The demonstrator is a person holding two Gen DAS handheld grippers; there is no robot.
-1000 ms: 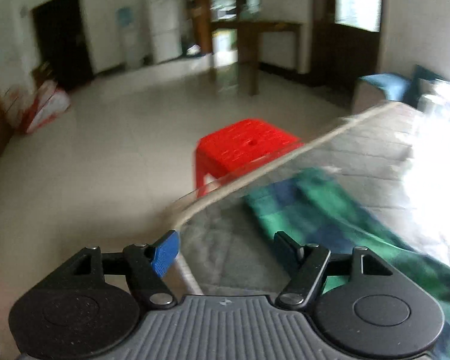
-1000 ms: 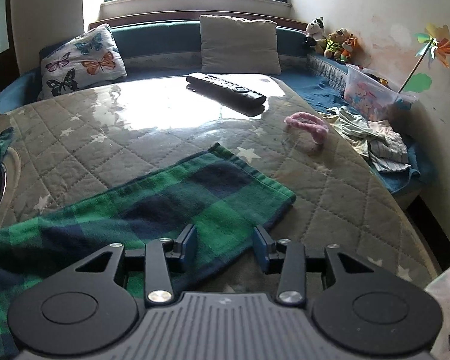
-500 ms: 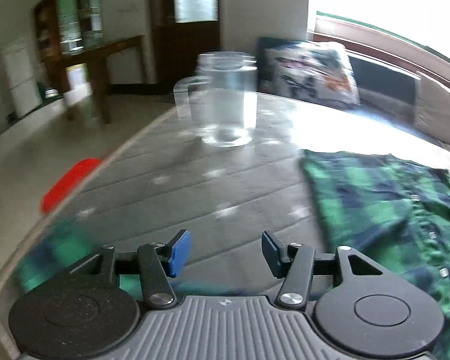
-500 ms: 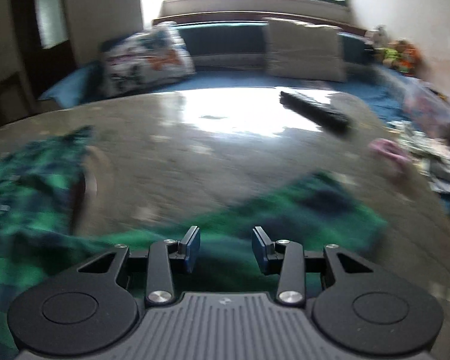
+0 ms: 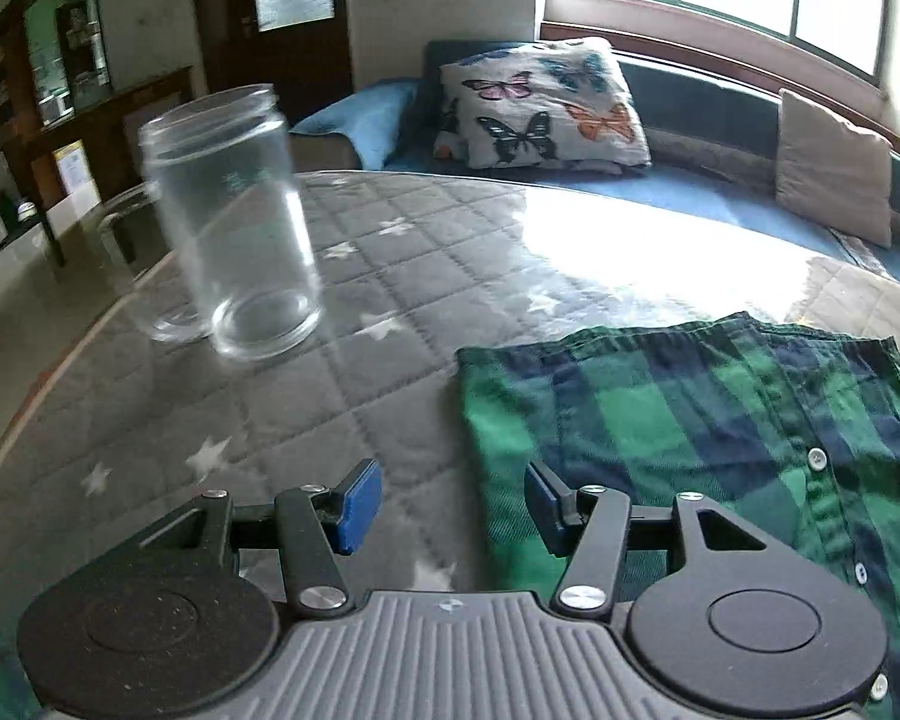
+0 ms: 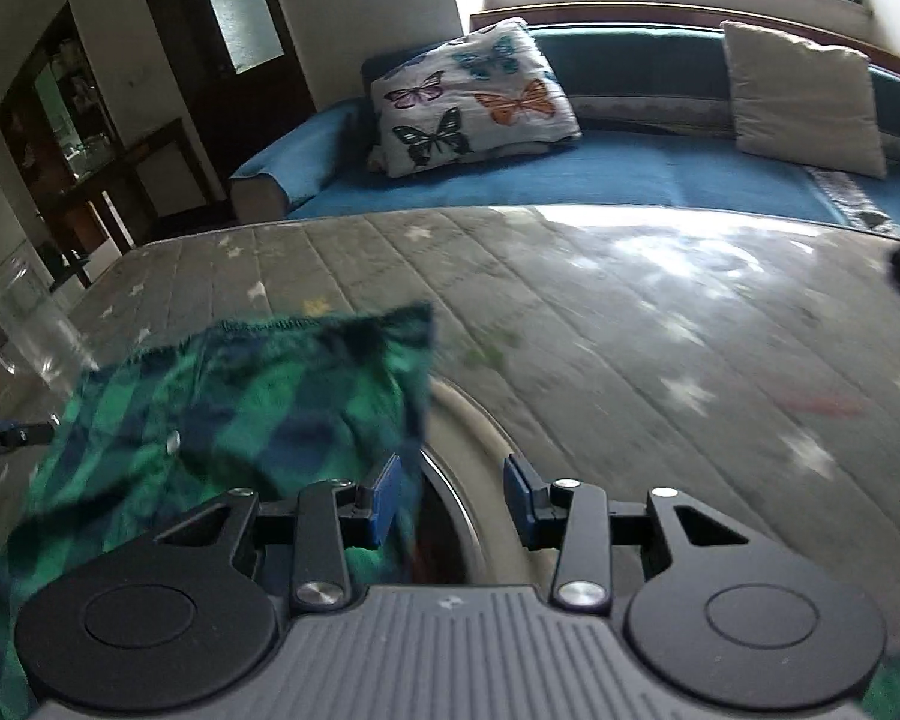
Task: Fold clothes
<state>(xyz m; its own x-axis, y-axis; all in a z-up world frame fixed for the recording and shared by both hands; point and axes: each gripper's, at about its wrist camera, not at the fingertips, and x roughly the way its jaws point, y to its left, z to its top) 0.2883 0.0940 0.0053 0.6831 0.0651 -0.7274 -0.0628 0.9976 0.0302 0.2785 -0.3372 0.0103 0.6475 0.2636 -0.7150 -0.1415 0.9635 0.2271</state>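
Green plaid shirt point(image 5: 708, 438) spread flat on the quilted, glass-topped bench point(image 5: 402, 276), button placket up, well to the right of the glass jar point(image 5: 234, 228) and apart from it

Step in hand, by the look of it: reaching for an edge of the shirt ahead of a fold; no fold clearly made in either view, so the task judged to be near its start

Left hand-held gripper point(image 5: 453, 504) low over the bench, right of the glass jar, pointing level toward the butterfly cushion point(image 5: 540, 105); jaws wide apart and empty, the shirt's left edge lying just below and between the blue pads point(image 5: 360, 507), not pinched

Right hand-held gripper point(image 6: 453, 501) on the shirt's far side from the glass jar point(image 6: 30, 330), tilted, with the picture smeared; jaws wide, nothing gripped; left pad at or over the cloth's right border, contact impossible to tell; a shirt corner point(image 6: 408, 324) raised or ruffled beyond it

Next move likely to call for: lowering both sets of jaws onto the shirt's two side edges, closing on a single layer, then lifting together and carrying the cloth across, well away from the glass jar
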